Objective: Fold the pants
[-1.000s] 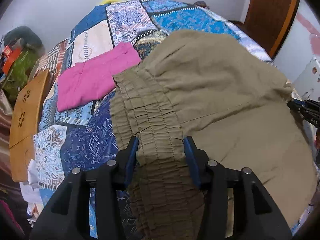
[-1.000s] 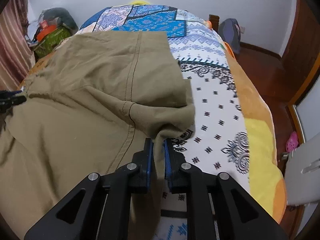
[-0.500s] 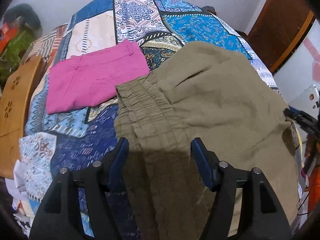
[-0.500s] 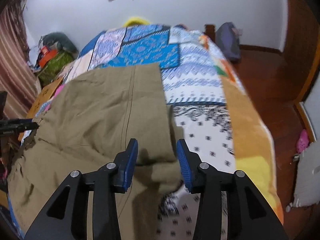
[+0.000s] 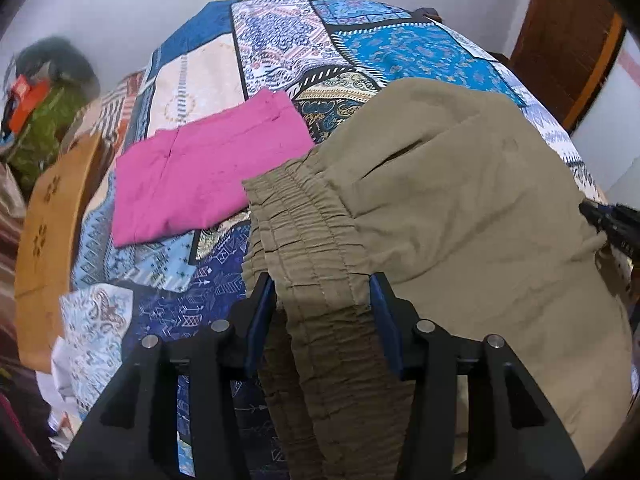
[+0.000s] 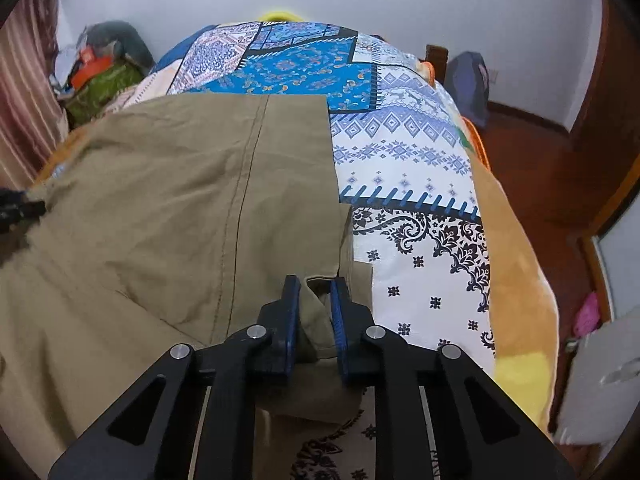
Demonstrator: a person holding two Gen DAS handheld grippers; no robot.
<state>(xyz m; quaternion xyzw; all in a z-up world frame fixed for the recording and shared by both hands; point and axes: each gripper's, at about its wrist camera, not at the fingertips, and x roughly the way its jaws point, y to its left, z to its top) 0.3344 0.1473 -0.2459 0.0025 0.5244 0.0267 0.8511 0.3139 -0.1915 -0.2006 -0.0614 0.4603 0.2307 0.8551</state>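
Observation:
Olive-khaki pants lie folded across a patchwork bedspread; they also fill the left of the right wrist view. My left gripper is open, its jaws standing either side of the gathered elastic waistband. My right gripper has its jaws narrowly apart around a fold of the leg-hem end; whether it pinches the cloth is unclear. The right gripper's tip shows at the left view's right edge.
A folded pink garment lies on the bed left of the waistband. A wooden board stands at the bed's left side. Bags sit in the far left corner. The wooden floor lies right of the bed.
Both grippers let go and opened half a second ago. Now both have narrowed again around the cloth: the left at the waistband, the right at the hem fold.

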